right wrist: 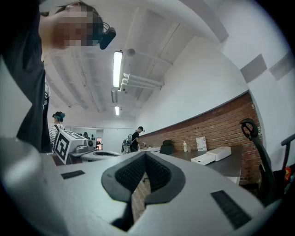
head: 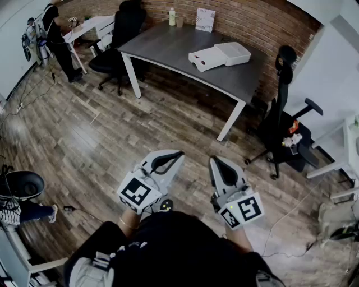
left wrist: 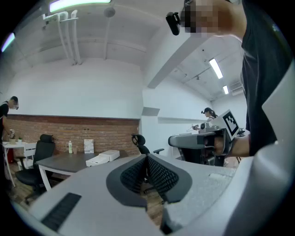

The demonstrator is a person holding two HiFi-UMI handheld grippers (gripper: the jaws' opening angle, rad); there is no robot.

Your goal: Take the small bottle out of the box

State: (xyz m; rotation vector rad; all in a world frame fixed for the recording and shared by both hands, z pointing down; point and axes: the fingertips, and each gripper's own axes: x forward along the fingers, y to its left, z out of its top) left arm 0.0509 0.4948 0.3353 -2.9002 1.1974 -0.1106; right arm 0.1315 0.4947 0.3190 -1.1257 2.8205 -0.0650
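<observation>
Gripper views, left gripper (left wrist: 147, 157) fingers together, empty, right gripper (right wrist: 145, 155) likewise

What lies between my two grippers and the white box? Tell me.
Only wooden floor, then the near edge of the grey table; the white box lies on it. The head view shows this.

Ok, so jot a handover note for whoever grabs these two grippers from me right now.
Left gripper: shut, empty.
Right gripper: shut, empty.
Both held in front of the body, well short of the grey table.
White box lies on the table, looks open; contents cannot be made out. A bottle stands apart near the brick wall.
Done: nothing yet.
Left: walk to the table, find the small bottle in the box, lift it out.
</observation>
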